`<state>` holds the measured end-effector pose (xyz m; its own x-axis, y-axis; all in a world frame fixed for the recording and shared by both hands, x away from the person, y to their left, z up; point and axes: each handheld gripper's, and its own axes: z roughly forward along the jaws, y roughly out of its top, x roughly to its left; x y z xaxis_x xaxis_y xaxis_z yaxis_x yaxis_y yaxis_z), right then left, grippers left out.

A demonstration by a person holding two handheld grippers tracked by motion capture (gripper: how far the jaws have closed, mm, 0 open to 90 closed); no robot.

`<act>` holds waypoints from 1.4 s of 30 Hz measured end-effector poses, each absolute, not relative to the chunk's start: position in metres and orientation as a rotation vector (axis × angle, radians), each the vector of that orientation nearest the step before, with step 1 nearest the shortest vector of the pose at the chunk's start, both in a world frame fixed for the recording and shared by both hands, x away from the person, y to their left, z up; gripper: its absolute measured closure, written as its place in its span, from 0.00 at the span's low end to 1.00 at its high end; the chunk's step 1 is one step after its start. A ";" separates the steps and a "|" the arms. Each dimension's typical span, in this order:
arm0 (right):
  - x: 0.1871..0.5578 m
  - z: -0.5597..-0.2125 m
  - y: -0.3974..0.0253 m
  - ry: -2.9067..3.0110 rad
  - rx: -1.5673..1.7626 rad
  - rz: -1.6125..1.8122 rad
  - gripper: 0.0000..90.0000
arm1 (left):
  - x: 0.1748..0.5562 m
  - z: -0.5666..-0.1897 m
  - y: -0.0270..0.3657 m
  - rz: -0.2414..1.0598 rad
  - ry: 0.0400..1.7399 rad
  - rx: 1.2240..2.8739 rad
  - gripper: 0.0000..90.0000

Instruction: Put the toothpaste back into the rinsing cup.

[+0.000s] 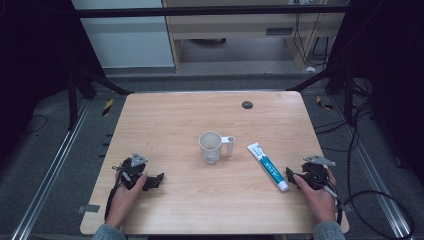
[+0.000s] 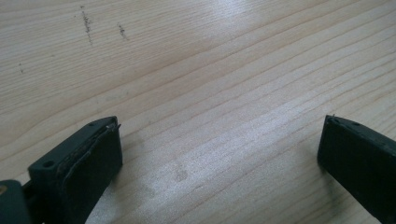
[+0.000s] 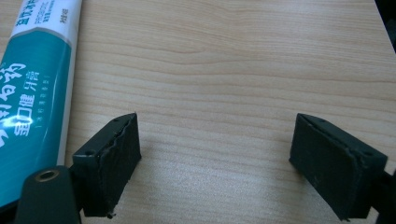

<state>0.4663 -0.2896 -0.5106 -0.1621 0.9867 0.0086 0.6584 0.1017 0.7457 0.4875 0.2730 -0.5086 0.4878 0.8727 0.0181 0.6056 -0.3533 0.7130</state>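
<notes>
Down on the wooden desk [image 1: 190, 195], both of the person's hands rest near the front edge. The left hand-held gripper [image 1: 159, 179] lies at the left, its jaws spread wide over bare wood and holding nothing. The right hand-held gripper [image 1: 290, 175] sits at the right, its jaws just as wide and empty, just beside the capped end of a teal and white toothpaste tube [image 1: 268, 166] that lies flat. A white mug [image 1: 211, 146] stands upright mid-desk, close to the tube's far end.
</notes>
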 end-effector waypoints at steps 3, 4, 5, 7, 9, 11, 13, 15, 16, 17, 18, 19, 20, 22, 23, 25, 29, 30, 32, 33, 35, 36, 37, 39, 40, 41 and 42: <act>0.465 -0.504 -0.289 1.913 1.601 0.844 0.18 | 0.487 -0.508 0.273 0.531 1.211 2.089 0.00; 0.462 -0.495 -0.286 1.930 1.559 0.811 0.20 | 0.488 -0.508 0.273 0.530 1.209 2.091 0.00; 0.462 -0.495 -0.286 1.930 1.559 0.811 0.20 | 0.487 -0.508 0.273 0.530 1.212 2.089 0.00; 0.458 -0.484 -0.284 1.950 1.536 0.789 0.23 | 0.487 -0.508 0.273 0.530 1.211 2.089 0.00; 0.454 -0.473 -0.282 1.970 1.506 0.757 0.25 | 0.487 -0.509 0.273 0.530 1.213 2.087 0.00; 0.451 -0.462 -0.280 1.987 1.482 0.729 0.26 | 0.487 -0.509 0.273 0.530 1.213 2.086 0.00; 0.449 -0.451 -0.279 2.008 1.456 0.700 0.28 | 0.487 -0.509 0.273 0.530 1.213 2.086 0.00; 0.448 -0.441 -0.278 2.027 1.441 0.661 0.31 | 0.487 -0.509 0.273 0.530 1.213 2.086 0.00; 0.446 -0.432 -0.276 2.057 1.426 0.622 0.31 | 0.487 -0.509 0.273 0.530 1.214 2.086 0.00; 0.446 -0.427 -0.274 2.068 1.421 0.613 0.31 | 0.487 -0.509 0.273 0.530 1.214 2.086 0.00; 0.445 -0.423 -0.272 2.082 1.417 0.604 0.31 | 0.487 -0.508 0.273 0.530 1.212 2.089 0.00; 0.445 -0.423 -0.272 2.082 1.417 0.604 0.31 | 0.487 -0.509 0.273 0.530 1.213 2.086 0.00; 0.445 -0.416 -0.268 2.106 1.401 0.588 0.31 | 0.487 -0.508 0.273 0.530 1.212 2.088 0.00; 0.445 -0.412 -0.266 2.119 1.390 0.584 0.30 | 0.487 -0.509 0.273 0.530 1.213 2.086 0.00; 0.446 -0.410 -0.263 2.129 1.384 0.582 0.30 | 0.487 -0.509 0.273 0.530 1.213 2.086 0.00; 0.449 -0.402 -0.255 2.172 1.362 0.575 0.31 | 0.487 -0.509 0.273 0.530 1.213 2.086 0.00; 0.455 -0.394 -0.245 2.224 1.343 0.555 0.32 | 0.487 -0.508 0.273 0.530 1.212 2.089 0.00; 0.459 -0.388 -0.238 2.260 1.336 0.551 0.33 | 0.487 -0.509 0.273 0.530 1.213 2.086 0.00; 0.465 -0.383 -0.232 2.288 1.327 0.545 0.35 | 0.487 -0.509 0.273 0.529 1.215 2.086 0.00; 0.465 -0.383 -0.232 2.288 1.327 0.545 0.35 | 0.487 -0.509 0.273 0.529 1.215 2.086 0.00; 0.471 -0.380 -0.226 2.307 1.315 0.520 0.39 | 0.488 -0.509 0.272 0.531 1.218 2.085 0.00; 0.477 -0.380 -0.221 2.328 1.316 0.510 0.40 | 0.488 -0.509 0.272 0.532 1.221 2.082 0.00; 0.477 -0.380 -0.221 2.328 1.316 0.510 0.40 | 0.488 -0.509 0.272 0.532 1.221 2.082 0.00; 0.482 -0.381 -0.216 2.344 1.316 0.504 0.42 | 0.488 -0.509 0.272 0.532 1.221 2.082 0.00; 0.487 -0.384 -0.211 2.367 1.320 0.498 0.45 | 0.488 -0.509 0.272 0.532 1.221 2.082 0.00; 0.487 -0.384 -0.211 2.367 1.320 0.498 0.45 | 0.488 -0.509 0.272 0.532 1.221 2.082 0.00; 0.492 -0.386 -0.207 2.393 1.318 0.504 0.47 | 0.488 -0.509 0.272 0.532 1.221 2.082 0.00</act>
<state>0.4925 -0.2071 -0.3860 -0.4992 0.8551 -0.1399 0.7261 0.5010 0.4709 0.4879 0.2720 -0.5086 0.4823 0.8758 0.0169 0.6085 -0.3488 0.7128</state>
